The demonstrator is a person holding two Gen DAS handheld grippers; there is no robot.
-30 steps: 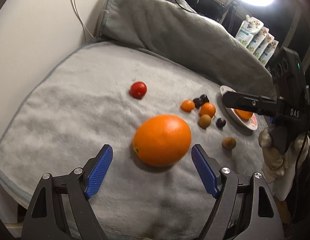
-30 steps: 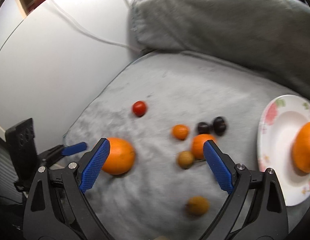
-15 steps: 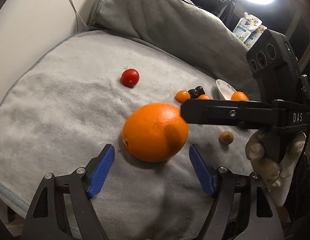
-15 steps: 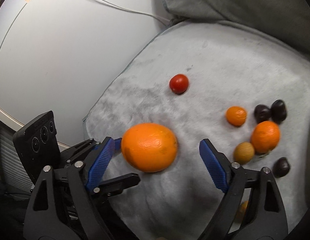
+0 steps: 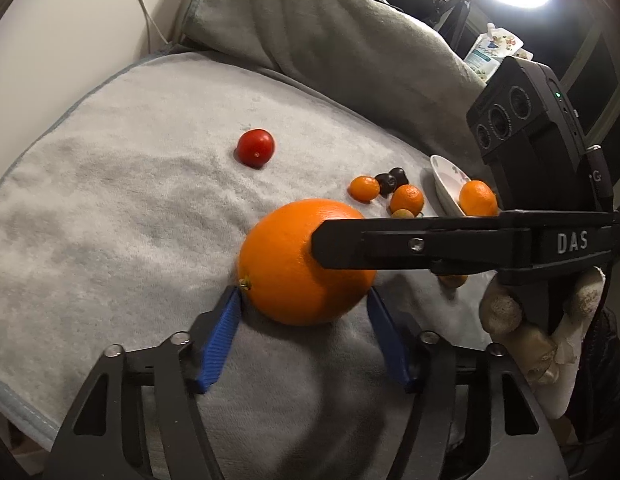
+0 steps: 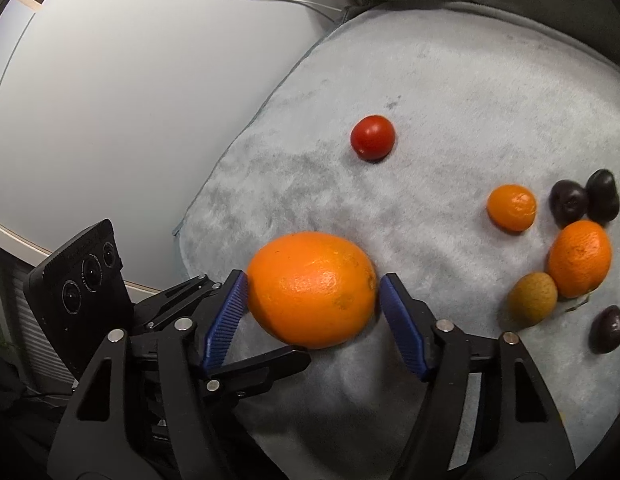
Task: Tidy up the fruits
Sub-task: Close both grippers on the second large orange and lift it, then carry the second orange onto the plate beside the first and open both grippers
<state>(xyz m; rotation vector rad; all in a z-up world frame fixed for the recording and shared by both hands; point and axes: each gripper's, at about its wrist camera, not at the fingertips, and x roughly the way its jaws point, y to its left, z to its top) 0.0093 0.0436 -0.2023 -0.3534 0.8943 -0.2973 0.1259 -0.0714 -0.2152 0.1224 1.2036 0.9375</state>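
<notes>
We see the large orange (image 5: 306,264) resting on the grey fleece blanket (image 5: 130,208), with both grippers converged on it from different sides. The left gripper (image 5: 304,296) has its blue pads just at the fruit's lower flanks; the left pad meets the skin near the stem end, while contact on the right pad we cannot confirm. Jaws stand apart, about as wide as the orange. The right gripper (image 6: 311,294) brackets the same orange (image 6: 311,288): both blue pads sit against or just beside its sides, jaws spread to the fruit's width. Whether either gripper bears on the fruit, we cannot tell.

In the left wrist view, one black finger of the right gripper crosses in front of the orange's upper right.

Remaining fruit: a red tomato (image 6: 372,137) lies alone, well apart from the orange. Further right sit a small mandarin (image 6: 511,207), two dark plums (image 6: 567,202) touching each other, a second mandarin (image 6: 580,258), a brownish-green fruit (image 6: 532,299) touching it, and another dark plum (image 6: 607,330). A white plate (image 5: 445,184) holds one mandarin (image 5: 477,199).
</notes>
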